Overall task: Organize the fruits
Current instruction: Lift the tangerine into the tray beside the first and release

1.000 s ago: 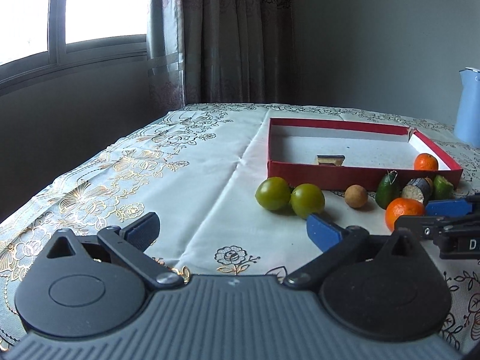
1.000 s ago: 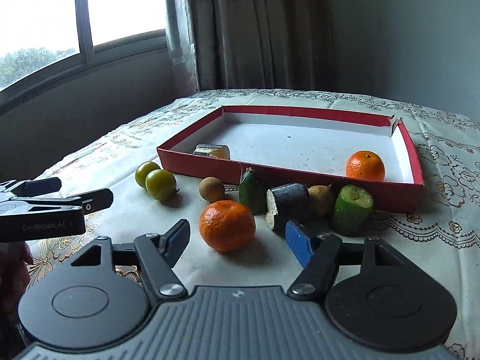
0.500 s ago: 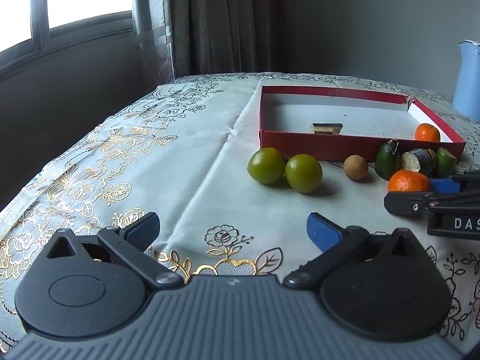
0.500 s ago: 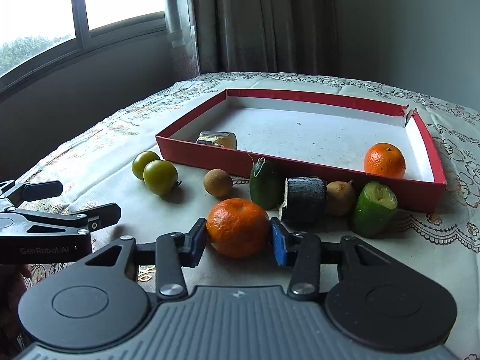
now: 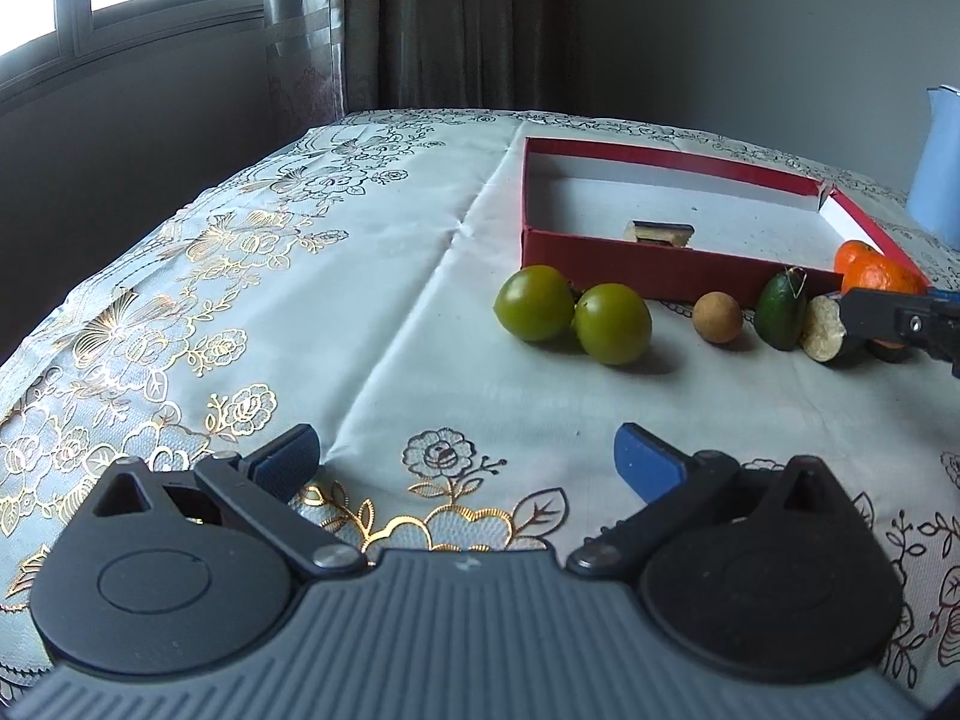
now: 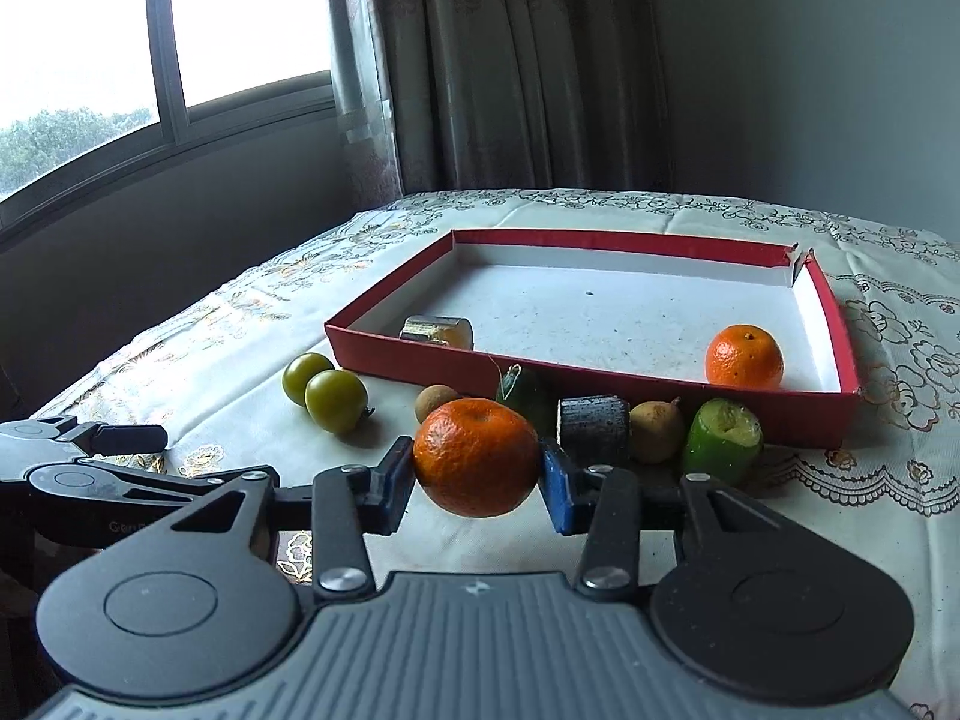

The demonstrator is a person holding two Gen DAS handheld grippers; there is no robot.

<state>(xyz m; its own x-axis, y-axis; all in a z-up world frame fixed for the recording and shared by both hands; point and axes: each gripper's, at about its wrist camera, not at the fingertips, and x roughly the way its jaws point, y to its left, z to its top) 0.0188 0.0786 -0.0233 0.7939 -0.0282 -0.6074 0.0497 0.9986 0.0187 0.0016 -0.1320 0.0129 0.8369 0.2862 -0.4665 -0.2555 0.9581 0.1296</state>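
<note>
Window light falls across the embroidered tablecloth (image 5: 252,276), where the left gripper (image 5: 465,456) hangs with its blue pads (image 5: 645,465) spread wide and nothing between them; bare cloth lies under the gap. At its twelve o'clock sit two green plums (image 5: 573,312) touching each other, and at one o'clock a small brown longan (image 5: 718,317), a dark green fruit (image 5: 780,311) and a cut dark cylinder (image 5: 828,336) line up just outside the red box (image 5: 660,249). Further right, the right gripper (image 6: 477,474) has just closed its fingers (image 6: 555,489) and now clamps a mandarin (image 6: 476,457) by its two flanks, the fruit dead centre between the pads and clear of the cloth, near the box's front wall (image 6: 600,381). Inside the box, a second mandarin (image 6: 744,356) rests at two o'clock from the held one, and a small foil-wrapped block (image 6: 437,330) at eleven. A cut green fruit (image 6: 723,441) stands at three o'clock.
</note>
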